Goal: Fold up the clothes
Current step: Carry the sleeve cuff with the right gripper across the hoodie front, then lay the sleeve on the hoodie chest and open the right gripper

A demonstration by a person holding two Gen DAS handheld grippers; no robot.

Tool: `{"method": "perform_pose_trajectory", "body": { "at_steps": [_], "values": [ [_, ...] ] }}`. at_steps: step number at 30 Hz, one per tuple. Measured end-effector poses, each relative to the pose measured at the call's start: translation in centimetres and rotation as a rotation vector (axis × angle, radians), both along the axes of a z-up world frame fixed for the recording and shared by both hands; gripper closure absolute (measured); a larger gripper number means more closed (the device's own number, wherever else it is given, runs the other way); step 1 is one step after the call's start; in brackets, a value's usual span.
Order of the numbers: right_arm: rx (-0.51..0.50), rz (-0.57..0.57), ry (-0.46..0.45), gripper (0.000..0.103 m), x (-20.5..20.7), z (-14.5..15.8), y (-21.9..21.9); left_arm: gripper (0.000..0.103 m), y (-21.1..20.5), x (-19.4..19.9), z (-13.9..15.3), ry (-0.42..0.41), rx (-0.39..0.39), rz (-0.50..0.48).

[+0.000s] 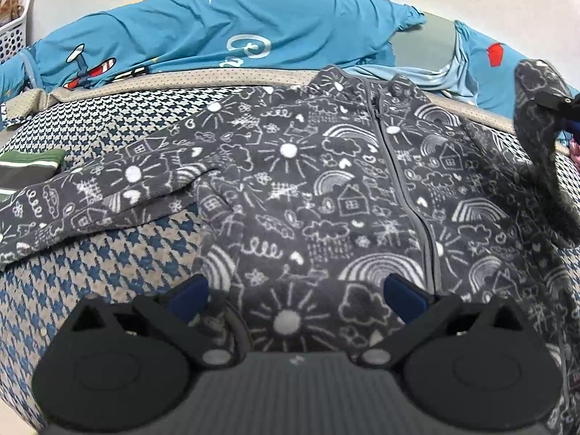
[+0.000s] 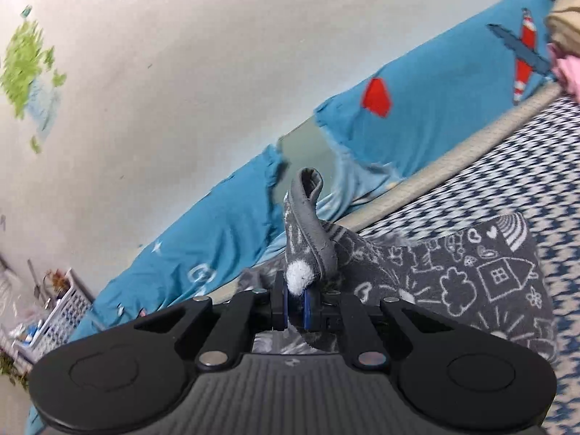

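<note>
A dark grey fleece sleepsuit point(image 1: 326, 188) with white doodles of suns, rainbows and houses lies front up on the houndstooth bed cover point(image 1: 119, 253), zip running down its middle. Its left sleeve point(image 1: 90, 195) stretches flat toward the left. My left gripper point(image 1: 295, 297) stands open just above the suit's lower body, nothing between its blue pads. My right gripper point(image 2: 297, 304) is shut on the cuff of the right sleeve point(image 2: 308, 232), which stands up from the pads. In the left wrist view that lifted sleeve point(image 1: 536, 116) hangs at the far right.
Rumpled blue bedding point(image 1: 224, 36) with plane and star prints lies along the white wall behind. A green striped garment point(image 1: 29, 166) sits at the left edge. A white perforated basket point(image 1: 14, 32) stands far left. Pink and beige cloth point(image 2: 565, 47) lies at the right.
</note>
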State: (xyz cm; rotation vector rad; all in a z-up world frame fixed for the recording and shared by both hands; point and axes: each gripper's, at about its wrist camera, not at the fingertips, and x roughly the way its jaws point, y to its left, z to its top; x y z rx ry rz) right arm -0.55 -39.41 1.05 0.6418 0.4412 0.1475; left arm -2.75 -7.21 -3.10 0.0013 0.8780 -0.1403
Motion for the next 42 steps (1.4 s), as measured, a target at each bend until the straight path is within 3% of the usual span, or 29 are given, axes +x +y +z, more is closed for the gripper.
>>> {"method": "perform_pose_trajectory", "body": {
  "at_steps": [11,26,34,37,38,42],
  "values": [
    [-0.099,0.170,-0.005,0.094,0.9,-1.2,6.7,0.000,1.1,-0.1,0.0,0.011,-0.006,0.018],
    [-0.134,0.383,-0.033,0.093,1.6,-2.4,12.3,0.000,2.3,-0.2,0.2,0.010,-0.011,0.051],
    [-0.153,0.405,-0.002,0.090,2.0,-3.5,13.7,0.000,2.6,-0.2,0.3,0.008,-0.010,0.060],
    [-0.152,0.433,0.012,0.077,2.1,-3.6,13.9,0.000,2.7,-0.2,0.3,0.008,-0.012,0.066],
    [-0.145,0.442,0.011,0.067,2.0,-3.6,13.9,0.000,2.7,-0.2,0.3,0.006,-0.010,0.066],
    [-0.144,0.466,-0.005,0.061,1.6,-3.3,14.0,0.000,2.7,-0.2,0.4,0.003,-0.007,0.066]
  ]
}}
